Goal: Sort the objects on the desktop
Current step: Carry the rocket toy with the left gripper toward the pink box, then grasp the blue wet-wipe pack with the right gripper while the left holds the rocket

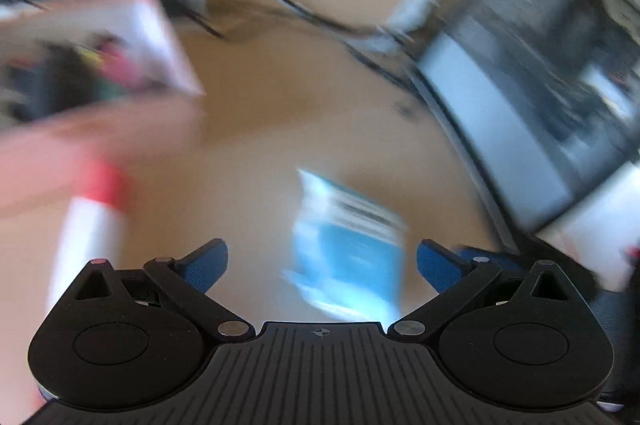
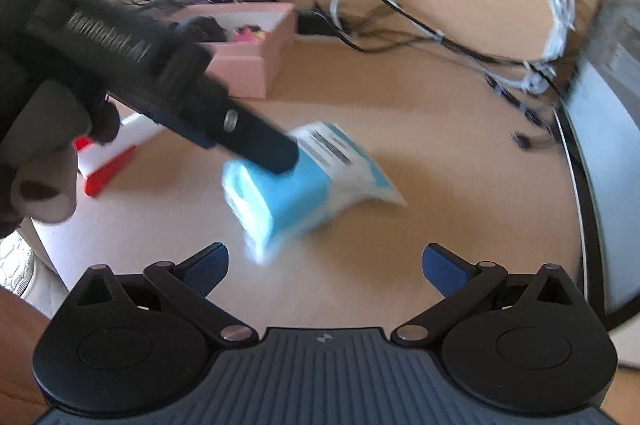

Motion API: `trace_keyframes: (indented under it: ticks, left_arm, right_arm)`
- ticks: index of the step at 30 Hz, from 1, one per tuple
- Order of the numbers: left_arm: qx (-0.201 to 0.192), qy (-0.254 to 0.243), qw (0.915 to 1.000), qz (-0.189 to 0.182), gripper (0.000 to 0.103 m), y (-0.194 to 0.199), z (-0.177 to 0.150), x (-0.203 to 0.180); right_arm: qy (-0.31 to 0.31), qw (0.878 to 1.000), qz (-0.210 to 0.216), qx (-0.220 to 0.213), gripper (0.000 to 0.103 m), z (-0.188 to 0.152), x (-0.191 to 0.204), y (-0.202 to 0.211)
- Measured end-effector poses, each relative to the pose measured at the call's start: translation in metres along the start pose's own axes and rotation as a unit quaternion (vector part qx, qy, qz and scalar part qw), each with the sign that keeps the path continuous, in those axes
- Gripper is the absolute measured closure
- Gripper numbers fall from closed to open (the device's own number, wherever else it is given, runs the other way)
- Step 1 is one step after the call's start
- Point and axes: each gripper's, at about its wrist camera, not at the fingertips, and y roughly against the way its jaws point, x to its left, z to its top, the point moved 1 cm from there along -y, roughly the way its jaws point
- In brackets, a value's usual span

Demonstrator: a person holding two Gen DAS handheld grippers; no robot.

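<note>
Motion blur softens both views, though the layout reads well enough. From the right wrist view, at 9 o'clock a red and white box lies flat on the tabletop, near its edge. At 10 o'clock the pink box stands open-topped with small items already inside, so I judge it the sorting bin. Across it reaches the left gripper, fingers spread wide and holding nothing in its own view, pointed toward the blue and white packet. That packet sits near the middle, one end lifted off the surface; whether the left tool touches it I cannot tell. At 6 o'clock the right gripper hangs just short of the packet, its fingers also spread and empty. Loose cables trail at 1 o'clock, well apart
</note>
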Motion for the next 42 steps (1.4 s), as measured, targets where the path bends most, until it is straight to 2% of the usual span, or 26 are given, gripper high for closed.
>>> trace_keyframes:
  ticks: [2, 6, 9, 12, 16, 21, 23, 27, 30, 33, 35, 37, 38, 42]
  left_arm:
    - [-0.033, 0.0, 0.9977, 0.059, 0.0, 0.015, 0.0, 0.013]
    - [-0.067, 0.012, 0.9877, 0.141, 0.0, 0.041, -0.009, 0.037]
    - [-0.079, 0.016, 0.9802, 0.181, 0.0, 0.056, -0.019, 0.048]
    - [-0.077, 0.025, 0.9762, 0.201, 0.0, 0.069, -0.031, 0.06]
    - [-0.071, 0.042, 0.9735, 0.213, 0.0, 0.078, -0.043, 0.073]
    - [-0.069, 0.045, 0.974, 0.211, 0.0, 0.087, -0.054, 0.079]
    - [-0.065, 0.04, 0.9757, 0.205, 0.0, 0.085, -0.056, 0.078]
    - [-0.054, 0.023, 0.9806, 0.187, 0.003, 0.071, -0.056, 0.068]
    - [-0.038, -0.004, 0.983, 0.18, 0.022, 0.052, -0.052, 0.058]
    - [-0.029, -0.022, 0.9816, 0.188, 0.023, 0.035, -0.045, 0.054]
    - [-0.02, -0.035, 0.9797, 0.196, 0.03, 0.024, -0.04, 0.052]
    - [-0.01, -0.044, 0.9794, 0.197, 0.047, 0.015, -0.035, 0.052]
    - [-0.004, -0.046, 0.9798, 0.194, 0.048, 0.012, -0.033, 0.052]
    - [0.008, -0.046, 0.9815, 0.186, 0.064, 0.007, -0.033, 0.049]
  right_arm:
    - [-0.024, 1.0, -0.003, -0.013, 0.0, 0.014, 0.001, -0.005]
    - [-0.092, 0.996, -0.01, -0.008, 0.0, 0.041, -0.005, -0.024]
    - [-0.135, 0.99, -0.01, 0.027, 0.0, 0.05, -0.011, -0.049]
    - [-0.139, 0.989, -0.013, 0.046, 0.0, 0.05, -0.006, -0.067]
    - [-0.102, 0.993, -0.002, 0.055, 0.001, 0.052, 0.014, -0.082]
    - [-0.019, 0.998, 0.016, 0.053, 0.041, 0.051, 0.042, -0.081]
    - [-0.002, 0.998, 0.027, 0.052, 0.047, 0.049, 0.048, -0.077]
    - [0.028, 0.999, 0.02, 0.041, 0.049, 0.037, 0.049, -0.062]
    - [0.032, 0.999, 0.012, 0.032, 0.049, 0.031, 0.041, -0.052]
    - [0.031, 0.999, 0.001, 0.024, 0.049, 0.025, 0.032, -0.042]
    - [0.031, 0.999, -0.007, 0.023, 0.049, 0.021, 0.029, -0.038]
    - [0.026, 0.999, -0.008, 0.024, 0.049, 0.018, 0.025, -0.036]
    - [0.024, 0.999, -0.01, 0.024, 0.049, 0.017, 0.023, -0.034]
    - [0.016, 1.0, -0.013, 0.021, 0.047, 0.013, 0.016, -0.031]
